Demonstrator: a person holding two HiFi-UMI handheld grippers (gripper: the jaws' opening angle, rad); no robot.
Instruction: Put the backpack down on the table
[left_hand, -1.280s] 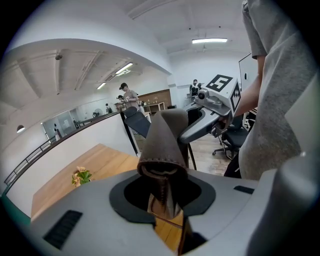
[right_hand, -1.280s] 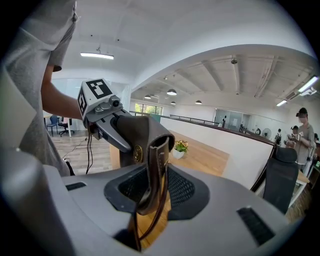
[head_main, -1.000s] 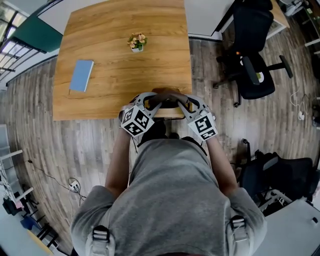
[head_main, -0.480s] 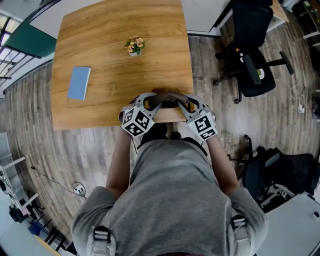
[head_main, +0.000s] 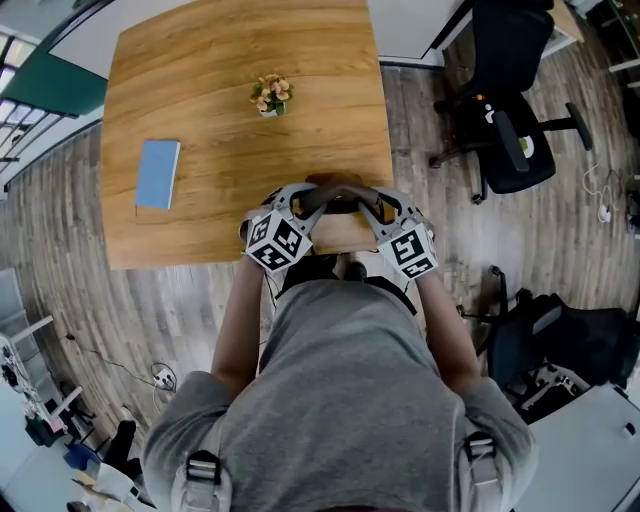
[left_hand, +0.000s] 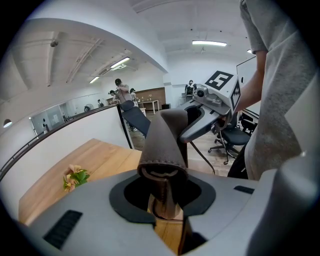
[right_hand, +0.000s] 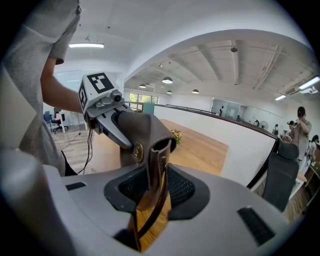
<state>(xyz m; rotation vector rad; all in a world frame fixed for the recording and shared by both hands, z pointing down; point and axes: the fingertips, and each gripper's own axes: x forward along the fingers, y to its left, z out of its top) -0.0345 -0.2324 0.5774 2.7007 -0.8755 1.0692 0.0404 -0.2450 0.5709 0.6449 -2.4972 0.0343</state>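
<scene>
Backpack strap (head_main: 338, 196) moved farther over table (head_main: 220, 130) | book (head_main: 158, 173), flowers (head_main: 271, 94) well apart

Left gripper (head_main: 316, 201) and right gripper (head_main: 364, 204) creep forward with the backpack strap (head_main: 340, 186) — now further in over the surface's (head_main: 200, 100) near edge than a second ago.

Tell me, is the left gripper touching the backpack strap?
Touching. The left gripper view shows the left gripper with its jaws closed on the brown backpack strap.
</scene>
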